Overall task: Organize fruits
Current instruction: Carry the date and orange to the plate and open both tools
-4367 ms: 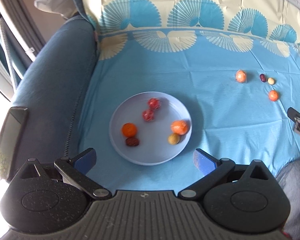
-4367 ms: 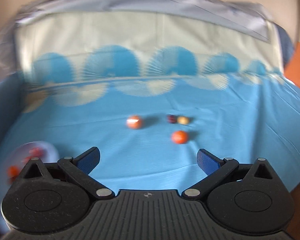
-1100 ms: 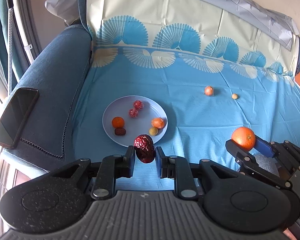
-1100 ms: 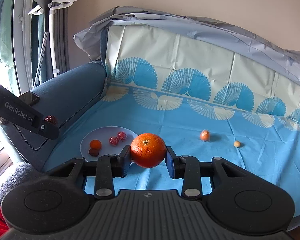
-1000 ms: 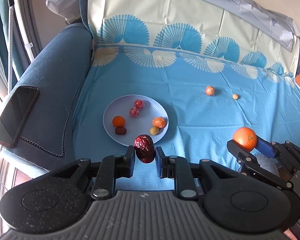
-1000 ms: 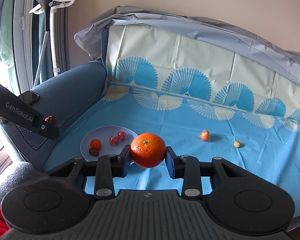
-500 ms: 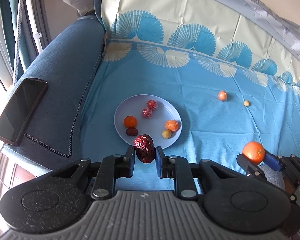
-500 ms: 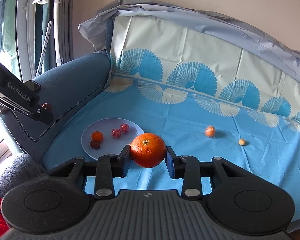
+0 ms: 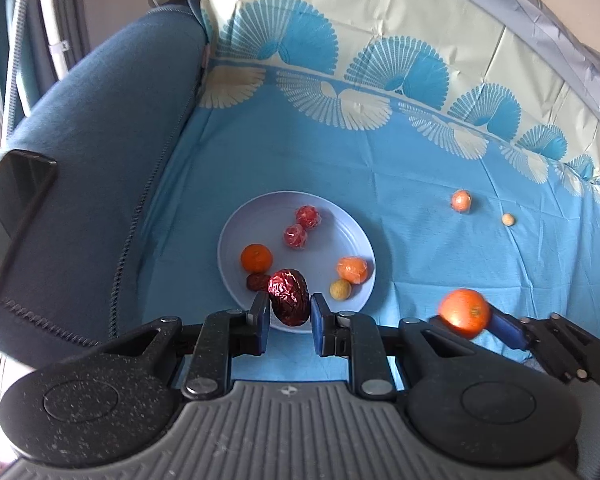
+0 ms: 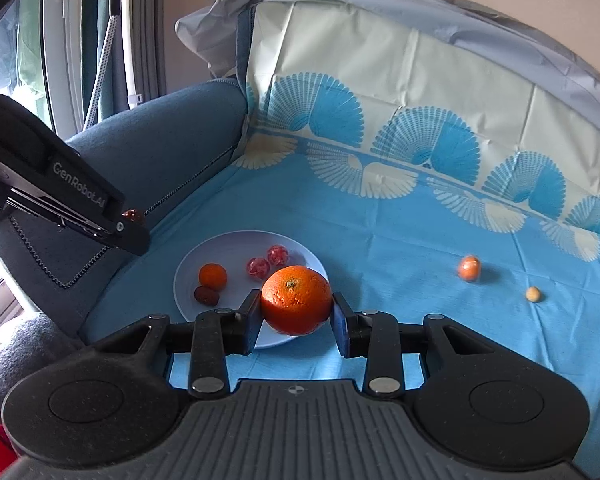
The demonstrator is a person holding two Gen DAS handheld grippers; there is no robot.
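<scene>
My left gripper [image 9: 290, 316] is shut on a wrinkled dark red date [image 9: 289, 297], held over the near rim of the pale lilac plate [image 9: 236, 240]. The plate holds several fruits: a small orange [image 9: 256, 257], a dark date [image 9: 256, 281], two wrapped red fruits [image 9: 301, 226], a wrapped orange fruit [image 9: 352, 269] and a yellowish ball [image 9: 340, 289]. My right gripper [image 10: 296, 314] is shut on an orange [image 10: 296, 299], just right of the plate's [image 10: 188, 268] near edge. In the left wrist view that orange [image 9: 465, 313] shows at the lower right.
A wrapped orange fruit [image 9: 460, 201] and a small tan ball [image 9: 508, 219] lie on the blue cloth [image 9: 400, 184] to the right. A dark phone [image 9: 12, 196] rests on the blue sofa arm [image 9: 100, 168] at the left. The cloth climbs the sofa back behind.
Both grippers have moved forward and down toward the plate, each keeping its fruit. The plate now looks larger and nearer in both views.
</scene>
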